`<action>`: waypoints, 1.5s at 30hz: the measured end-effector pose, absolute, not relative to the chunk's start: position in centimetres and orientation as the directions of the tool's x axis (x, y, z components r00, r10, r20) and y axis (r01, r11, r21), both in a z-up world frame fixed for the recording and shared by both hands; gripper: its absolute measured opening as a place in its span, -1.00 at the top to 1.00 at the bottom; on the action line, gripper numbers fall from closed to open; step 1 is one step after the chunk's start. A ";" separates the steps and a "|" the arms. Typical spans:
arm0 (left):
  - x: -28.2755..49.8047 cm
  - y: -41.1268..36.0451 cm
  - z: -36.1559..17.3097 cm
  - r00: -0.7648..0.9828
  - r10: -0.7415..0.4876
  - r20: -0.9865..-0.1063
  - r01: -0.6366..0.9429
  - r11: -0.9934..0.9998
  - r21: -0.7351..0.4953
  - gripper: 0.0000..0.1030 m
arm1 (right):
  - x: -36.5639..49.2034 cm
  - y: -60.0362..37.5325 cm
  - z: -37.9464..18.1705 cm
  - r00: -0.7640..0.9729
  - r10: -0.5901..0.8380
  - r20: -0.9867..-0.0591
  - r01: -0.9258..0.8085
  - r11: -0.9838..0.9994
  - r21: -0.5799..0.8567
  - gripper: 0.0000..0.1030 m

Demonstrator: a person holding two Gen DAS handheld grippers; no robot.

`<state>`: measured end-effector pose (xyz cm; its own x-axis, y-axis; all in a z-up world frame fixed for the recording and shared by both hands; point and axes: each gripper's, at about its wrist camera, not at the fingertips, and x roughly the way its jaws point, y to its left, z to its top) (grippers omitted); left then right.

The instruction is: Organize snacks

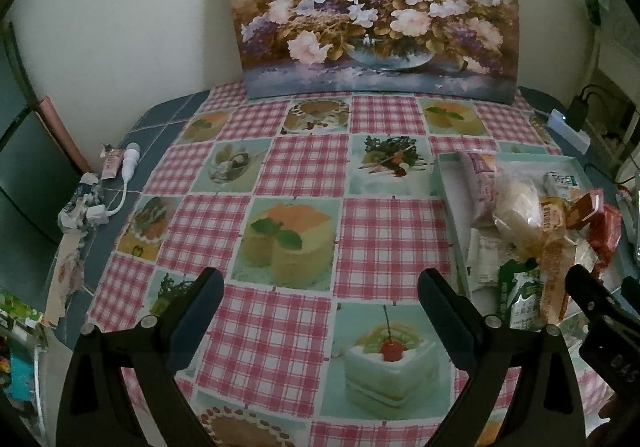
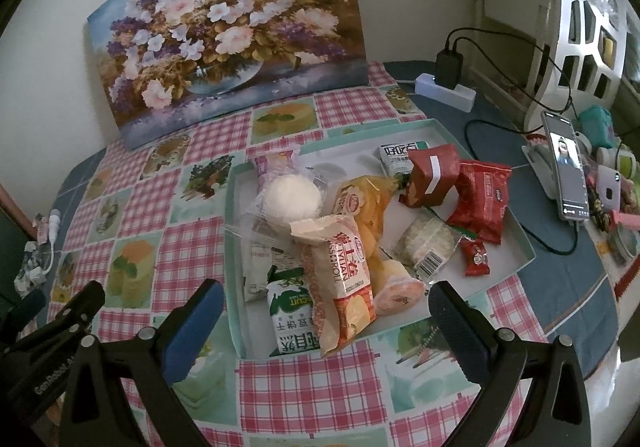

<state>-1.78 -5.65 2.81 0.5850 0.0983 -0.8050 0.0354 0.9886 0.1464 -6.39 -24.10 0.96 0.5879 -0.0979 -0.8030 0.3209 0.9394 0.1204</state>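
Snacks (image 2: 344, 247), heaped in tray (image 2: 524, 243); right gripper (image 2: 326, 311) spread wide, empty, at tray's near edge, left gripper (image 1: 320, 295) likewise empty, left of tray; risk: wrappers overlap, so one pinch may drag neighbours out.

In the right wrist view, the long peach snack pack (image 2: 343, 281) at six o'clock in the tray bears large red Chinese characters and a Latin line that looks like "MIAN...ROU", only partly legible. At its seven o'clock, the green-and-white packet (image 2: 291, 317) reads "BISCUIT" with Chinese characters lying upside down below. The white-and-green pack (image 2: 399, 158) at the tray's one o'clock carries bold Chinese print, a barcode shows on the clear wrapped cake (image 2: 426, 243), and the left gripper (image 2: 48, 331) body reads "GenRobot".
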 end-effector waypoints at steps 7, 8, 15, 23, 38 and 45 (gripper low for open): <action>-1.7 -5.8 2.6 0.582 0.107 -0.806 0.032 0.987 0.154 -0.90 | -6.3 -24.1 0.9 0.585 -0.093 -0.806 0.318 0.940 0.123 -1.00; -1.6 -5.8 2.6 0.580 0.111 -0.807 0.032 0.987 0.159 -0.90 | -6.3 -24.1 0.9 0.584 -0.093 -0.806 0.319 0.940 0.122 -1.00; -1.6 -5.9 2.6 0.580 0.111 -0.807 0.037 0.986 0.163 -0.90 | -6.3 -24.0 0.7 0.579 -0.092 -0.810 0.314 0.942 0.117 -1.00; -1.5 -6.0 2.5 0.572 0.113 -0.812 0.038 0.986 0.165 -0.90 | -6.2 -24.0 0.7 0.576 -0.092 -0.813 0.315 0.942 0.117 -1.00; -1.5 -6.1 2.4 0.567 0.111 -0.816 0.043 0.986 0.163 -0.90 | -6.2 -24.1 0.6 0.574 -0.091 -0.814 0.315 0.942 0.117 -1.00; -1.5 -6.1 2.3 0.565 0.110 -0.818 0.048 0.985 0.165 -0.90 | -6.2 -24.1 0.6 0.574 -0.091 -0.814 0.315 0.942 0.117 -1.00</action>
<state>-1.49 -6.12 2.31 0.5652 0.1098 -0.8176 0.0475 0.9851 0.1651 -6.21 -24.10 0.61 0.5737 -0.0907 -0.8140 0.3153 0.9417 0.1173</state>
